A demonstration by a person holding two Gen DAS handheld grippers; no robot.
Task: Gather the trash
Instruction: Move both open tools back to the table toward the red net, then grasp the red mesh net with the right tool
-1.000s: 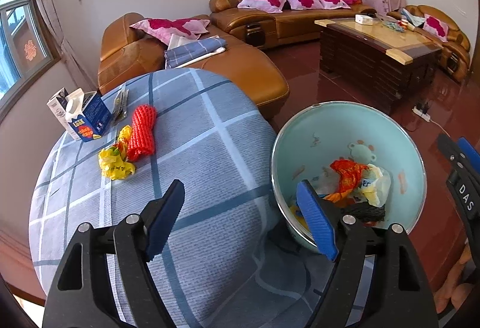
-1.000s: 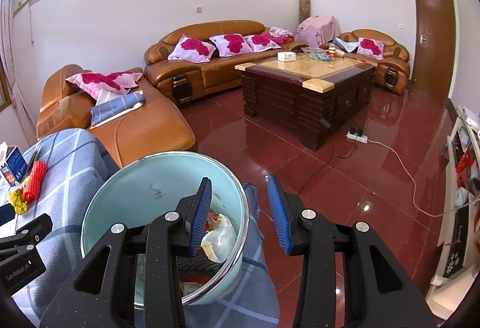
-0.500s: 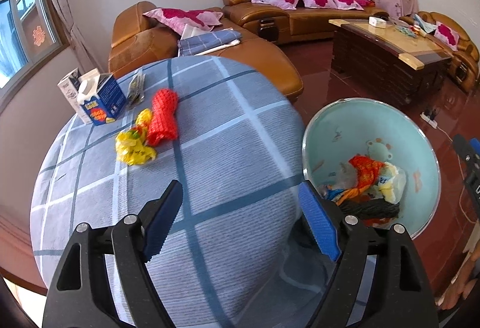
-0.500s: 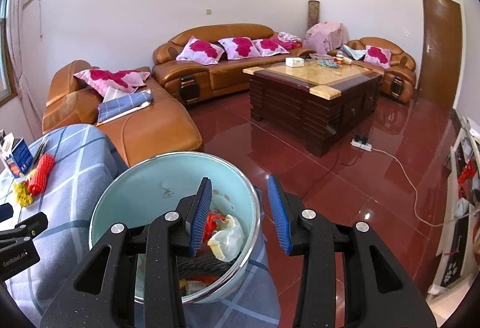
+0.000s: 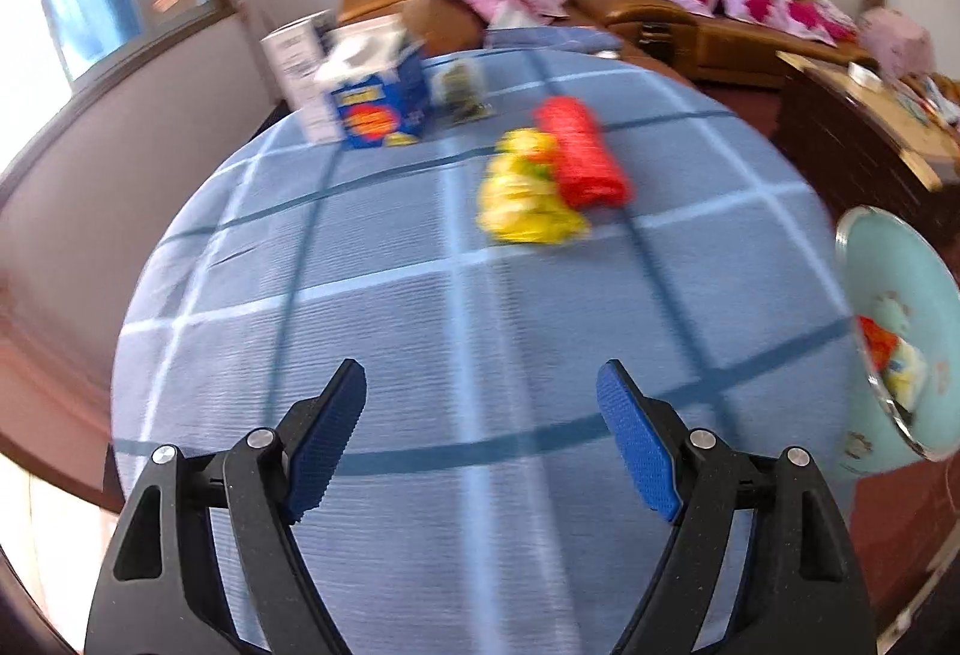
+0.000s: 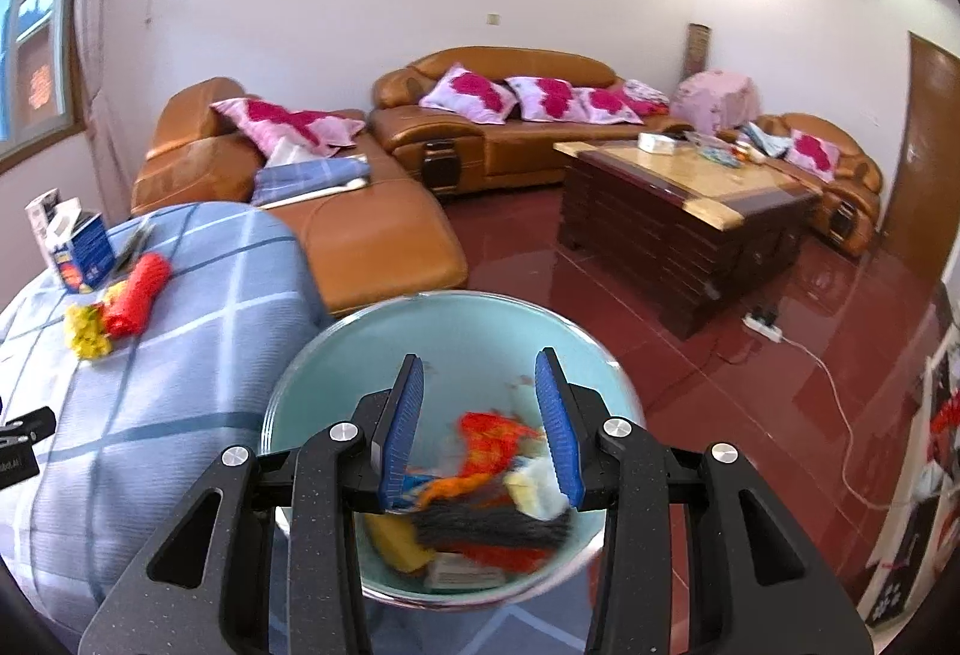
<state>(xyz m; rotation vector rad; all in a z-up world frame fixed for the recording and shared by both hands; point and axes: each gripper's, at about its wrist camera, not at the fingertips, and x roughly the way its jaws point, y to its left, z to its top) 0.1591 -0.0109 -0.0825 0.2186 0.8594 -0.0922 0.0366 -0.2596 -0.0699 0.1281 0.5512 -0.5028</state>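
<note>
1. The left gripper [image 5: 480, 403] hangs over the near part of the round table covered in a blue checked cloth [image 5: 372, 295]; its blue-padded fingers [image 5: 327, 433] are spread wide with nothing between them, only bare cloth below.
2. The trash still on the table lies well beyond those fingers, toward the far side: a crumpled yellow wrapper [image 5: 528, 193] touching a red mesh roll [image 5: 579, 160] on its right.
3. Farther back and to the left stands an opened blue-and-white carton [image 5: 375, 100], with a small flat packet [image 5: 462, 94] just beside it on the right.
4. The left view is blurred, so finer details of these items cannot be made out.
5. The light blue round bin [image 6: 336, 373] sits at the right edge of the table; it holds orange, white, yellow and dark scraps [image 6: 486, 487].
6. The right gripper [image 6: 480, 427] hovers above the bin's opening, its fingers [image 6: 405, 433] partly spread and gripping nothing; the scraps are seen in the gap between them, lower down inside the bin.
7. In the right wrist view, the yellow wrapper and red roll lie far to the left of the right fingers.
</note>
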